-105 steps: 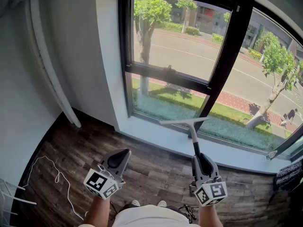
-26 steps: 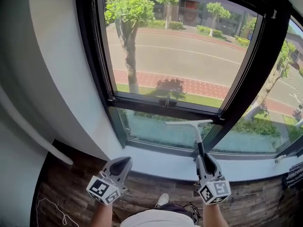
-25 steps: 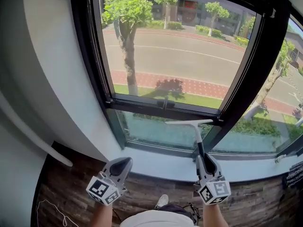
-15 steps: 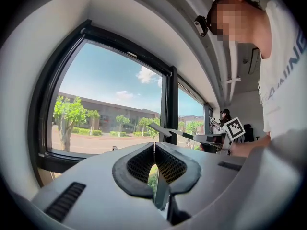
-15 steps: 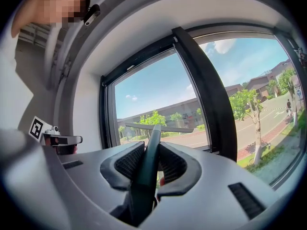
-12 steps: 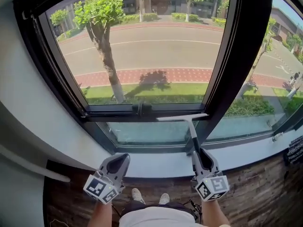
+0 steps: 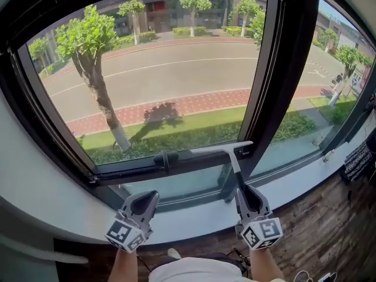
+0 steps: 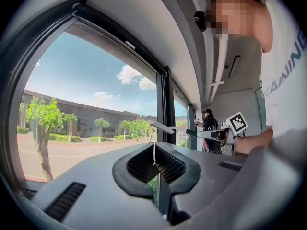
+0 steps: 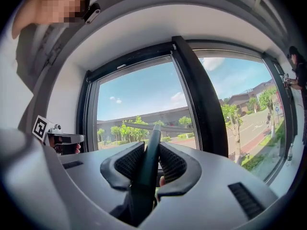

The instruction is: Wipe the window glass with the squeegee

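My right gripper [image 7: 247,196] is shut on the dark handle of the squeegee [image 7: 233,159], whose pale blade [image 7: 221,147] lies crosswise in front of the black horizontal window bar. In the right gripper view the squeegee handle [image 9: 149,166] runs up between the jaws to the blade [image 9: 165,128], seen against the left window pane [image 9: 139,104]. My left gripper [image 7: 143,203] hangs shut and empty over the sill, left of the squeegee. The large window glass [image 7: 164,81] fills the head view above both grippers.
A thick black upright frame post [image 7: 276,69] divides the panes, right of the squeegee blade. A window handle [image 7: 161,158] sits on the horizontal bar. The white sill [image 7: 194,219] runs below; wood floor [image 7: 311,228] lies at the right. A person [image 8: 209,123] stands further along the window.
The view has tilted upward and closer to the window; more glass shows and less floor. The squeegee blade now sits at the horizontal bar. Both grippers keep their places.
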`<state>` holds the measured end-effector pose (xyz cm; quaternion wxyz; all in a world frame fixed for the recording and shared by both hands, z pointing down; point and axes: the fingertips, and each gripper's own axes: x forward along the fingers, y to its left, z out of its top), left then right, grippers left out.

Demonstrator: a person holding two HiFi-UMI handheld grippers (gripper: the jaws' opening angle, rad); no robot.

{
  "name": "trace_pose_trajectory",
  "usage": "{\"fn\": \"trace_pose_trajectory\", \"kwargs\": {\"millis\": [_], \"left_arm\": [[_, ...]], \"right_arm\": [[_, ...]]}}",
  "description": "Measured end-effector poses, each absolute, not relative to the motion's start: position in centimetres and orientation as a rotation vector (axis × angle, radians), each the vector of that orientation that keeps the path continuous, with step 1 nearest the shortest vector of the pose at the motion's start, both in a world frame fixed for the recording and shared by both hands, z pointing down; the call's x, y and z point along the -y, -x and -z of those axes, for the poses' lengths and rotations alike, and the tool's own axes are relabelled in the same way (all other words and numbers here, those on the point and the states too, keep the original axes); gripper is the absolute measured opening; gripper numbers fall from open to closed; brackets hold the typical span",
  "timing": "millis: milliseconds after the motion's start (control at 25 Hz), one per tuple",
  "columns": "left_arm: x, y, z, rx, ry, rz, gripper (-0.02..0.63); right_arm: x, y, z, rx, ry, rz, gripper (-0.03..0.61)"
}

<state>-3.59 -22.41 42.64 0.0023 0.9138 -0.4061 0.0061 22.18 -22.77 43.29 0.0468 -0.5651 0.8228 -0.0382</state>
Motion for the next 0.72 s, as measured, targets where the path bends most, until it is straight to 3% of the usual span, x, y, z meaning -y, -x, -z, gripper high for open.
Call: {"fn": "trace_pose_trajectory", "kwargs": {"millis": [320,720], "left_arm": [[25.1,8.8,-43.0,1.253,-2.838,0.017,0.023],[25.4,5.5,-42.8,1.243,-2.8,0.104,0.023]], "right_arm": [[27.4,-19.2,-34.8,-2.434,1.736,-0.199,0.099],[34.6,-20.6,-19.1,-2.248,1.606,-0.524,0.1]]}}
